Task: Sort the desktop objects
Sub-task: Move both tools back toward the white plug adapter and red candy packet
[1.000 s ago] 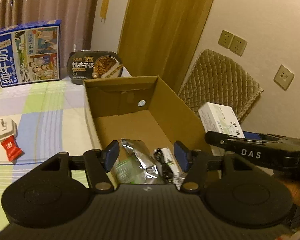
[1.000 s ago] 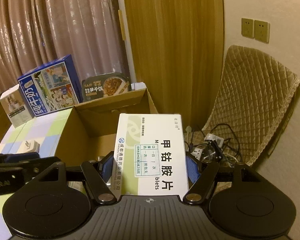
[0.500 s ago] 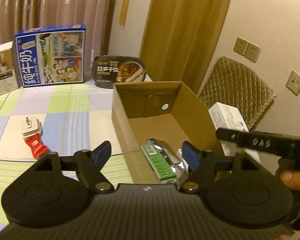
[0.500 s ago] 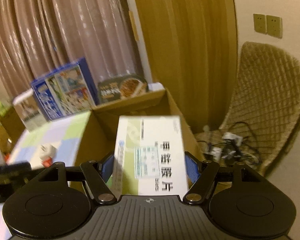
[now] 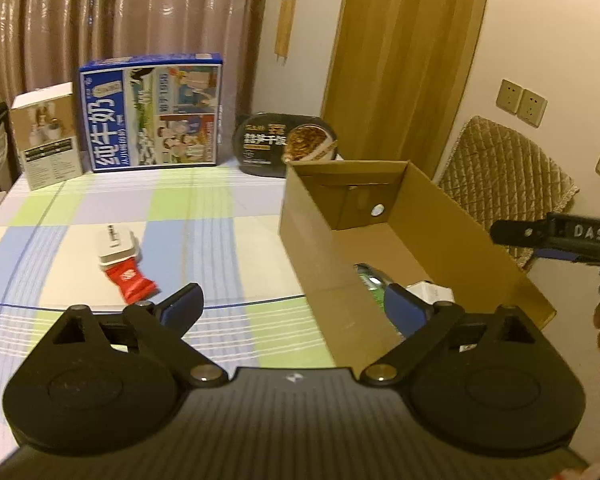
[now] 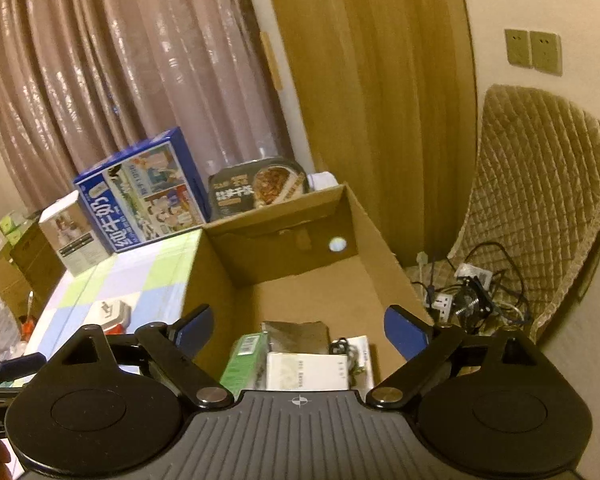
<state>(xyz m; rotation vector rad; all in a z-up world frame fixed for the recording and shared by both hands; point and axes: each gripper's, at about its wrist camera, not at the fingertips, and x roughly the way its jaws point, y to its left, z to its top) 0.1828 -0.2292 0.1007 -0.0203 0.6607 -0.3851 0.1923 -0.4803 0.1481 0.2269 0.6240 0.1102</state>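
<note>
An open cardboard box [image 5: 452, 216] [image 6: 376, 240] stands at the table's right side. Inside lie a white medicine box [image 6: 306, 372], a green box [image 6: 246, 358], a silver foil packet [image 6: 296, 334] and a black cable [image 6: 342, 348]. My right gripper [image 6: 298, 326] is open and empty above the box's near end. My left gripper [image 5: 294, 306] is open and empty, straddling the box's left wall. On the checked tablecloth lie a white charger [image 5: 116, 246] and a red sachet [image 5: 130, 280], left of the box.
A blue milk carton [image 5: 152, 114], a small white box [image 5: 46, 136] and a black meal tray [image 5: 286, 144] stand along the table's back edge. A quilted chair [image 6: 540, 184] with a power strip and cables [image 6: 460, 300] stands right of the box.
My right gripper has opened and let go of the white medicine box, which now lies in the cardboard box. My left gripper has moved left and back, opening wider.
</note>
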